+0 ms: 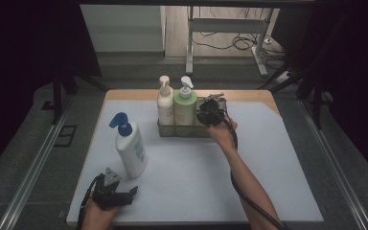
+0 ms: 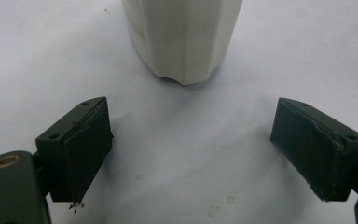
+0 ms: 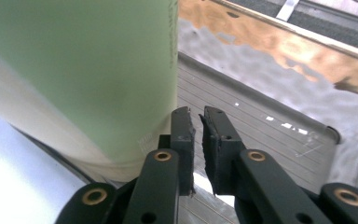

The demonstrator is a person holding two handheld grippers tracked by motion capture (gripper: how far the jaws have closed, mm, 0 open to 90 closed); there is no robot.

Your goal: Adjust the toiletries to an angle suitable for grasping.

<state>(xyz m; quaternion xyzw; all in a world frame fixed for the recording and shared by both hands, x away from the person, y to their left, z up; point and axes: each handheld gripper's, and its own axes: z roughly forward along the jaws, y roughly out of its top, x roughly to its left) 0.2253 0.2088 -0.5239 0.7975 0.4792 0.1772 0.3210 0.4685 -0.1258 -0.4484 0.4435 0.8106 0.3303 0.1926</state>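
The tall white plastic pump bottle with the blue pump head [image 1: 130,148] stands upright on the white mat, apart from the others, and it lies straight ahead of the left gripper [image 1: 120,195], just beyond its jaws; in the left gripper view the bottle's pale ribbed base [image 2: 184,37] sits centred between and past the two black pads [image 2: 86,140], not yet touched. Its long axis runs vertically, so I judge the coming move to be a level push forward until the jaws straddle the body, then a squeeze across its width. The left gripper's jaws stand wide, wider than the base as it appears from there. It is clearly the nearer one; the right gripper [image 1: 211,115] is well apart, up at the clear plastic rectangular tray [image 1: 184,130] near the far edge of the table. From the right gripper view its jaws are drawn nearly together with only a thin slit between them, holding nothing, poised over the tray's ribbed floor [image 3: 261,126] just beside the pale green pump bottle [image 3: 84,70]. Counting: three pump bottles in all, one loose on the mat and two standing in the tray, the cream-white pump bottle [image 1: 165,103] and the green one touching side by side; one tray; two grippers.
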